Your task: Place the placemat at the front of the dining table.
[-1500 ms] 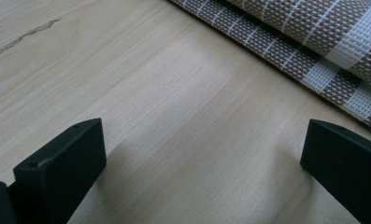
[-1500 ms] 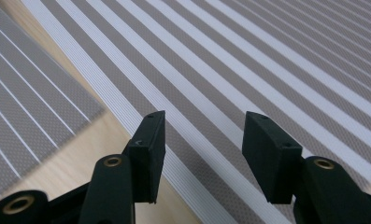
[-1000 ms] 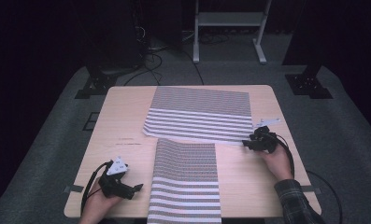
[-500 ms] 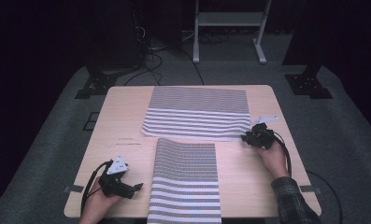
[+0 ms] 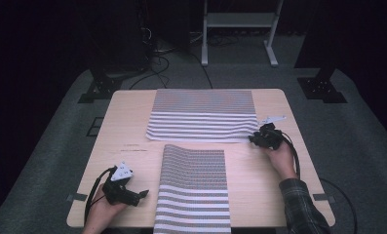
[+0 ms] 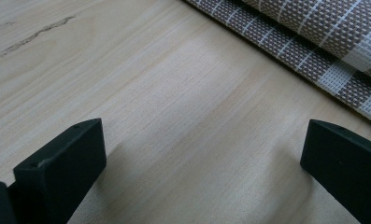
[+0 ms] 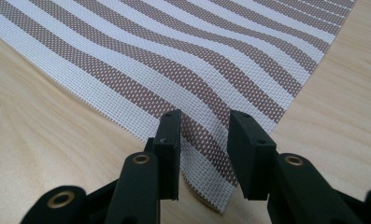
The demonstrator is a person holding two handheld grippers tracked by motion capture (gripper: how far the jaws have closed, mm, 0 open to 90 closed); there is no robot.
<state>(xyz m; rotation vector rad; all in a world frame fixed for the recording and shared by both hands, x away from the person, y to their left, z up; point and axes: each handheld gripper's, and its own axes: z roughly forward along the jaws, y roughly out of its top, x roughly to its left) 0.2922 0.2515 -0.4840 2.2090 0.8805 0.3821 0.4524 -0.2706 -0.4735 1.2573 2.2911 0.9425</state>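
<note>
My right gripper (image 7: pixel 203 154) has its jaws partly closed around the near right corner of the far striped mat (image 7: pixel 183 60), the lifted edge sitting between my fingertips (image 7: pixel 170 140) though I cannot tell that they pinch it yet. My left gripper (image 6: pixel 206 172) rests wide open on bare table (image 6: pixel 141 93) with nothing in it, the near striped mat (image 6: pixel 314 51) lying just beyond and to the right of my fingers. I judge the work barely begun: both mats lie spread flat, one corner is being taken, and the lifting or folding is all still to do.
</note>
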